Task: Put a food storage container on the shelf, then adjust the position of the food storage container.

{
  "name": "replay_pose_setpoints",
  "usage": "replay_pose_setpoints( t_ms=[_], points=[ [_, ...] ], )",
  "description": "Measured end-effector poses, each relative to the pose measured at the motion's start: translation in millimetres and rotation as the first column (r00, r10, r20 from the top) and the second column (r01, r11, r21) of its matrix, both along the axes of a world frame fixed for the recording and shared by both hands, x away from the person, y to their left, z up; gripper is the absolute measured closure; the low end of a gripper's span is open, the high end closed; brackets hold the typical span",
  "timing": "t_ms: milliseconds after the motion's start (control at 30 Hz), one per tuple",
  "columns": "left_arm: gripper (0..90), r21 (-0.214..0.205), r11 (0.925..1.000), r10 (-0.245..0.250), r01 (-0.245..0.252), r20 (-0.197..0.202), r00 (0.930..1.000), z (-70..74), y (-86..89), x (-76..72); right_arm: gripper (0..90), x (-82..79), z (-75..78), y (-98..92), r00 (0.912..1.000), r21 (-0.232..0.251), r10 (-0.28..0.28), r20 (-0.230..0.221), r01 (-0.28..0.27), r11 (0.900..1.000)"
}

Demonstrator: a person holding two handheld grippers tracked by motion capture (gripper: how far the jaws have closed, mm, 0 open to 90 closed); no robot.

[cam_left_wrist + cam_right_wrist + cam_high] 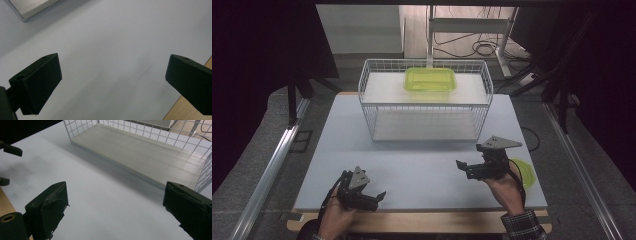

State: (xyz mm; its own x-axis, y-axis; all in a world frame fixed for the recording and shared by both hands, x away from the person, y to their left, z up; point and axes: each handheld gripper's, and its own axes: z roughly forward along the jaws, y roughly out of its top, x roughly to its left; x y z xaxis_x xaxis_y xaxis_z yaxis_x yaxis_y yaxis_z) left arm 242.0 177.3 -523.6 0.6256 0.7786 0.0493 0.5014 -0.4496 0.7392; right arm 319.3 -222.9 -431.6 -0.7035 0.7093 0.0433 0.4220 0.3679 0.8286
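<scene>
Near front edge of table [422,175]: both grippers, nothing held.
Risk 1: green lid [524,172] lies flat at table's right edge, partly under right hand [507,187]; a flat thin lid is hard to pinch, jaws may skid & push it off the edge.
Risk 2: green container [430,79] sits on top shelf of wire rack [424,97], toward rack's back edge; reaching over the wire rim could snag a jaw or cable & shift the rack.
Risk 3: grippers near each other at the front, could bump if both go for the lid.
Left gripper [364,196]: low at front-left, jaws wide apart, empty, aimed right along front edge; left gripper view has bare table between its jaws.
Right gripper [472,169]: front-right, raised a bit, jaws spread wide, empty, aimed left; right gripper view looks toward rack's lower shelf [140,152].
Right wrist: bent over the lid, not touching it as far as I can tell.
Left hand [332,217]: at front edge, wrist roughly level.
</scene>
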Motion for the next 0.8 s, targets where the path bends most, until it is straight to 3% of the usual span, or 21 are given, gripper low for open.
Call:
replay_pose_setpoints(
  t_ms=[133, 600, 800],
  points=[
    [0.0, -0.019, 0.9998, -0.004, 0.003, -0.009, 1.0, 0.2, 1.2, 0.4, 6.0, -5.8, -8.3, -0.3, 0.9999, -0.001, 0.012, -0.002, -0.012, 0.9999],
    [0.0, 0.001, 0.9998, -0.018, 0.018, -0.003, 0.9998, 0.0, -2.3, -0.4, 5.7, -17.5, -35.3, -4.3, 0.9992, -0.025, 0.003, -0.039, -0.004, 0.9997],
    [0.0, 0.005, 0.9997, -0.023, 0.024, -0.004, 0.9997, -0.1, -3.1, -0.3, 4.1, -15.8, -38.3, -8.5, 0.9984, -0.037, -0.028, -0.049, 0.026, 0.999]
  ],
)
